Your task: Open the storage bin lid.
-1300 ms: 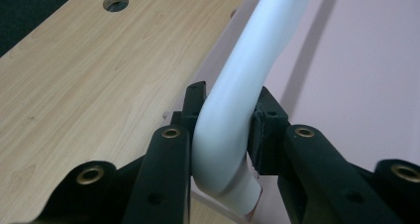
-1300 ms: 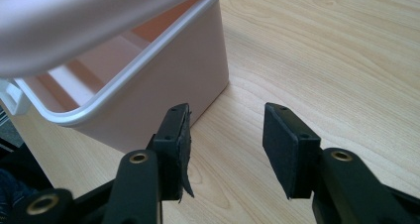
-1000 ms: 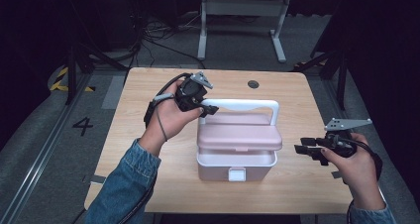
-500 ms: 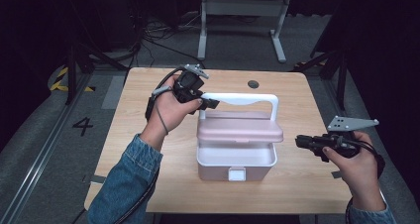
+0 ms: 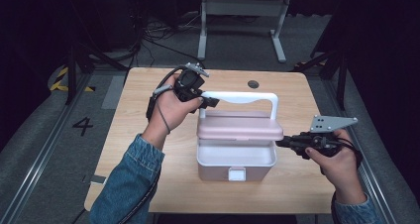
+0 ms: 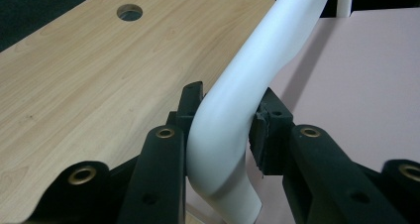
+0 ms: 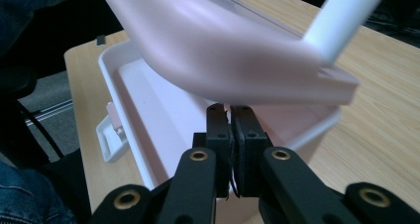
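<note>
A white box stands mid-table, its pink lid tipped up off the rim on the right side. My left gripper is shut on the left bend of the lid's white handle. In the left gripper view the pads press that handle from both sides. My right gripper reaches in from the right, at the box's right rim under the lid's edge. Its jaws have just been closing. In the right gripper view the gripper has its pads together with nothing seen between them, below the lid and before the box.
The box's front latch hangs loose. A round cable hole sits in the wooden table behind the box. Beyond the table stands a white frame, and cables lie on the dark floor around it.
My right gripper has moved left to the box's right side and its jaws have gone from wide open to together. The lid has come up a little with the handle.
</note>
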The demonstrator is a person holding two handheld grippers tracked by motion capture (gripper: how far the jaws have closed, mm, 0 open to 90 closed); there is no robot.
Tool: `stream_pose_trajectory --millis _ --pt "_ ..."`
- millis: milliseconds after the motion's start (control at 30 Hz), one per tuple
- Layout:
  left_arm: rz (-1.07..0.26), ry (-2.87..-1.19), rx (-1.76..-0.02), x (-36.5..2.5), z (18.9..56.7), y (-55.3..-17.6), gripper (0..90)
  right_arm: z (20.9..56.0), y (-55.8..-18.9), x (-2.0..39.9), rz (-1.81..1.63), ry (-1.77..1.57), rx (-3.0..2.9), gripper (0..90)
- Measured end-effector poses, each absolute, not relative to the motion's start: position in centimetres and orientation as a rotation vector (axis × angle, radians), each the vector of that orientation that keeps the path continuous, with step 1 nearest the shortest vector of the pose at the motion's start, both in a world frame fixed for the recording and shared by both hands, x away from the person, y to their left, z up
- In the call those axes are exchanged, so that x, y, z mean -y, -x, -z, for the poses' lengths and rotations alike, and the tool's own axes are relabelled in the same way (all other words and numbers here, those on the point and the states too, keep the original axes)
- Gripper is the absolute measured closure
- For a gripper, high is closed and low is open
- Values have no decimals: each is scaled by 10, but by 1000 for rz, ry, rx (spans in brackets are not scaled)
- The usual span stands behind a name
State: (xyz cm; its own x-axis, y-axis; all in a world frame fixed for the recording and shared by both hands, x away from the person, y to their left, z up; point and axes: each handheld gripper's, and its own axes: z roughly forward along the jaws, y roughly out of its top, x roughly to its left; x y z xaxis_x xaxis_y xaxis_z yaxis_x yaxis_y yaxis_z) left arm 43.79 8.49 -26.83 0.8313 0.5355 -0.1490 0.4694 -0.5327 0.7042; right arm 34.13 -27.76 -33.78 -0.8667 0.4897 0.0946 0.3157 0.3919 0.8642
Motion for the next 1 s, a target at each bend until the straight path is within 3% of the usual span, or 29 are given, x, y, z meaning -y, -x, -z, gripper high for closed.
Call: stream_pose_trajectory --millis 167,300,533,1000 --pt "-142 -2248 -727 -86 269 -434 695 343 -346 271 -1522 -663 -2474 883" --pt "-180 -2238 -731 -90 267 -430 627 343 -346 270 -1535 -652 -2472 883" --pt "-282 -2198 -736 -107 262 -414 392 343 -347 271 -1542 -654 -2470 883" --pt "-356 -2166 -629 -147 272 -355 370 340 -350 272 -1565 -704 -2439 883"
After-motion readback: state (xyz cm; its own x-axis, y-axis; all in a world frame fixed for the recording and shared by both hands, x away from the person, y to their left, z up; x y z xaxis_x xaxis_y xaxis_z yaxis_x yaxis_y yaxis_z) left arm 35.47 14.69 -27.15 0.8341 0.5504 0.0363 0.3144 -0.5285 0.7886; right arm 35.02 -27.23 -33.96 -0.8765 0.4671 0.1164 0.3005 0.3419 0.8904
